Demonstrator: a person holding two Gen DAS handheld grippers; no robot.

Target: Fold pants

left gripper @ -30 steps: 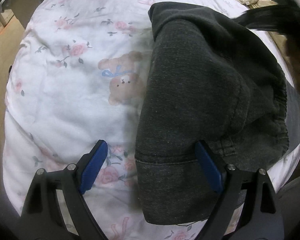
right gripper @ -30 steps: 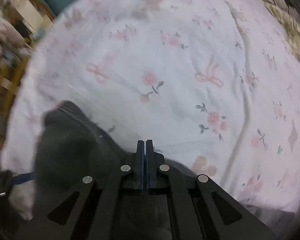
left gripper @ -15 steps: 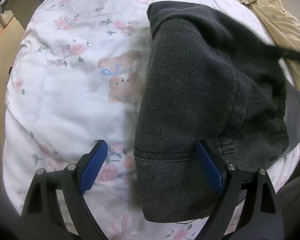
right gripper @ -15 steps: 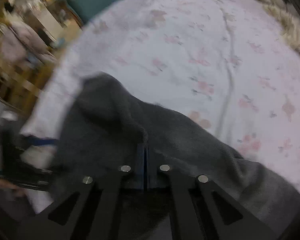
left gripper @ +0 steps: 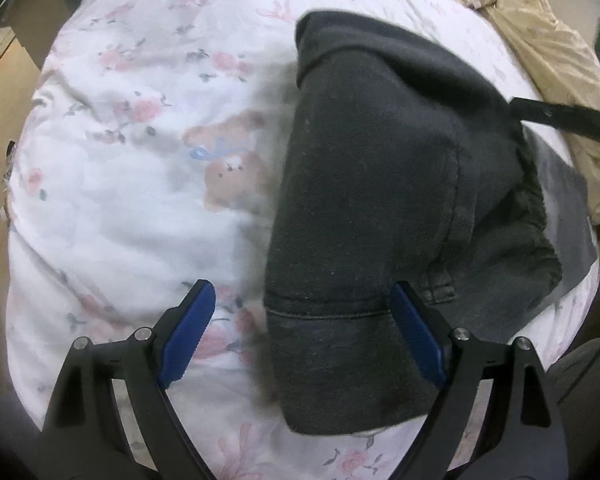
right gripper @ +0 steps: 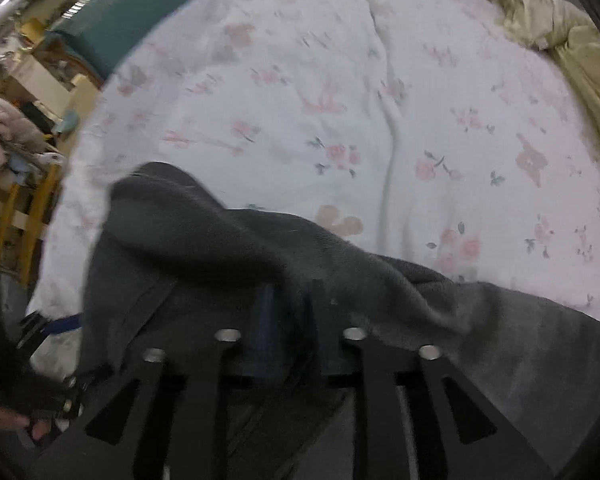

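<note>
Dark grey pants (left gripper: 380,184) lie folded on the floral bed sheet (left gripper: 132,184), hem end nearest me. My left gripper (left gripper: 300,304) hovers wide open over that hem's left corner; the blue pads touch nothing. In the right wrist view the pants (right gripper: 228,248) are heaped in front of my right gripper (right gripper: 292,304). Its jaws are opening, with a fold of the cloth loose between and over the fingertips. The blur hides whether a pad still touches it. A black part of the right gripper (left gripper: 560,114) crosses the pants' far right side.
A beige quilt (left gripper: 540,48) is bunched along the bed's far right, also in the right wrist view (right gripper: 560,28). The bed edge and floor (left gripper: 8,92) run down the left. Teal furniture (right gripper: 120,28) and a yellow wooden frame (right gripper: 32,208) stand beyond the bed.
My right gripper, shut on a fold of the pants, carried it over the rest of the garment, then its jaws parted. The left gripper stayed open in place.
</note>
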